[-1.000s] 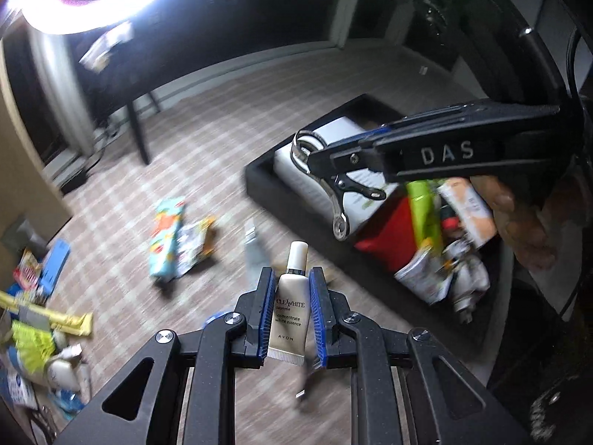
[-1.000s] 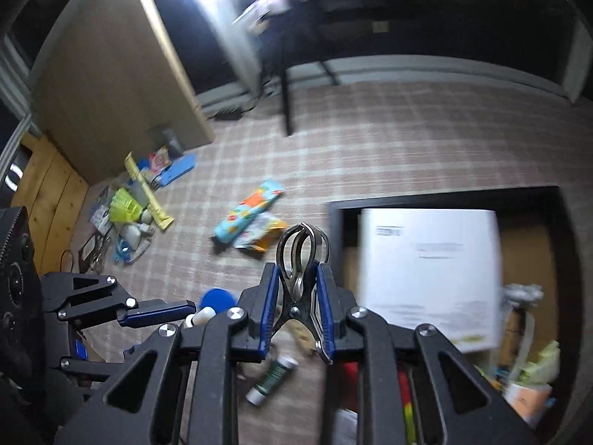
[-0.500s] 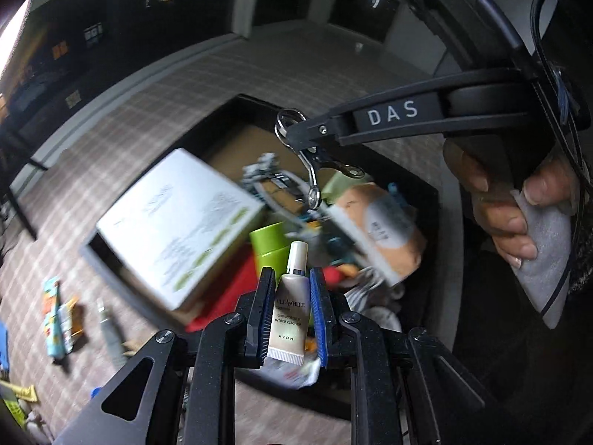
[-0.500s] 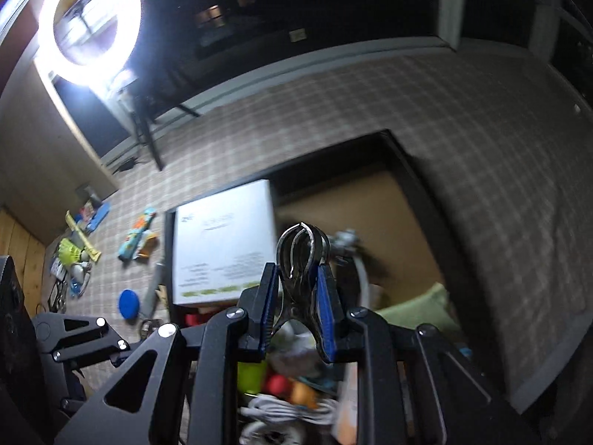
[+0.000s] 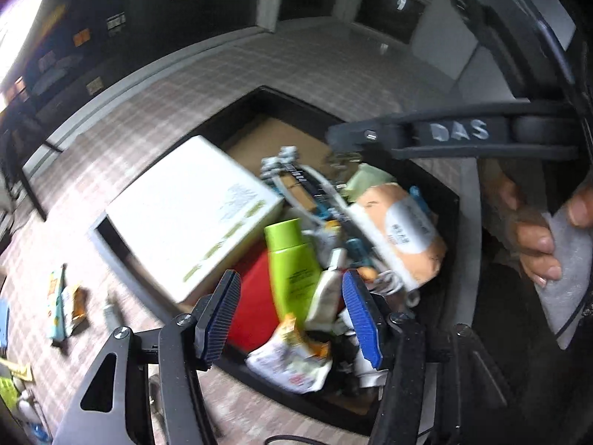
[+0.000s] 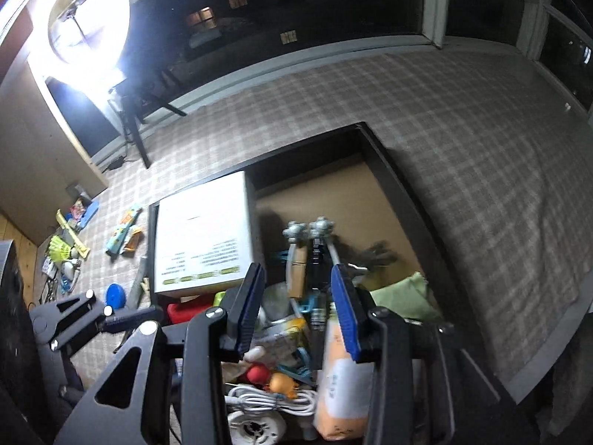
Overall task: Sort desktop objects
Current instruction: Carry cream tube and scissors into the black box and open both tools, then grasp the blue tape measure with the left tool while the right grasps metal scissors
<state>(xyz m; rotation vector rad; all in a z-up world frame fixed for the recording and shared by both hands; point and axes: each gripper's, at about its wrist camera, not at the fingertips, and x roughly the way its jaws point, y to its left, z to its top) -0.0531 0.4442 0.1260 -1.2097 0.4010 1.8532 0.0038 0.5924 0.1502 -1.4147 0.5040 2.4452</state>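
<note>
Over a plaid carpet (image 6: 463, 118) and black bin (image 6: 404, 200), left gripper (image 5: 292, 311) and right gripper (image 6: 296, 304) are opening, empty.

1. The left gripper (image 5: 292, 315) hangs over the black tray (image 5: 237, 111), jaws opening, blue pads touching nothing.
2. A small white tube (image 5: 326, 289), blurred, lies between the pads.
3. Inside the tray: white box (image 5: 185, 211) at left, green bottle (image 5: 291, 259) beside it, orange packet (image 5: 400, 230) at right.
4. The right gripper (image 5: 355, 144) reaches over the tray's far side.
</note>
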